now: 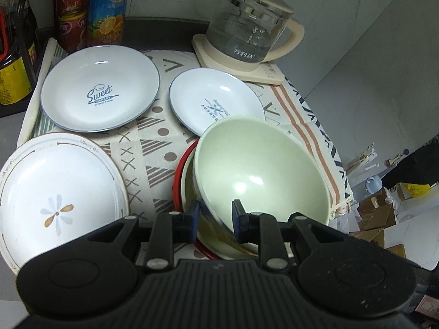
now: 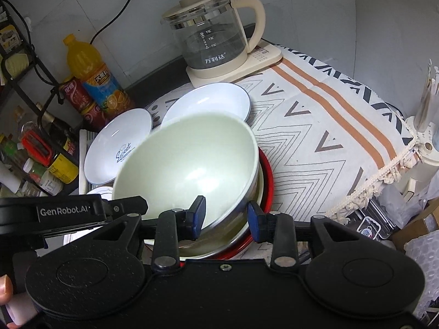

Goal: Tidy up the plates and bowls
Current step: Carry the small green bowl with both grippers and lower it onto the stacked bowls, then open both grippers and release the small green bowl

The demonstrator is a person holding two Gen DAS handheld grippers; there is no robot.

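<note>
A pale green bowl (image 1: 260,170) (image 2: 189,170) is tilted, its near rim low over a cream bowl (image 1: 188,189) (image 2: 227,244) that sits in a red plate (image 1: 179,170) (image 2: 267,181). My left gripper (image 1: 216,219) is shut on the near rim, one pad inside and one outside. Next to it, my right gripper (image 2: 226,216) grips the same rim. A "Sweet" plate (image 1: 100,90) (image 2: 118,148), a "Bakery" plate (image 1: 216,101) (image 2: 208,101) and a flower plate (image 1: 57,189) lie flat on the patterned cloth (image 1: 153,142).
A glass kettle (image 1: 247,33) (image 2: 211,35) on its cream base stands at the back. Juice bottle and red cans (image 1: 107,8) (image 2: 93,76) are at the back left, beside a black rack of jars (image 2: 41,148). The cloth's fringed edge (image 2: 378,175) drops off at the right.
</note>
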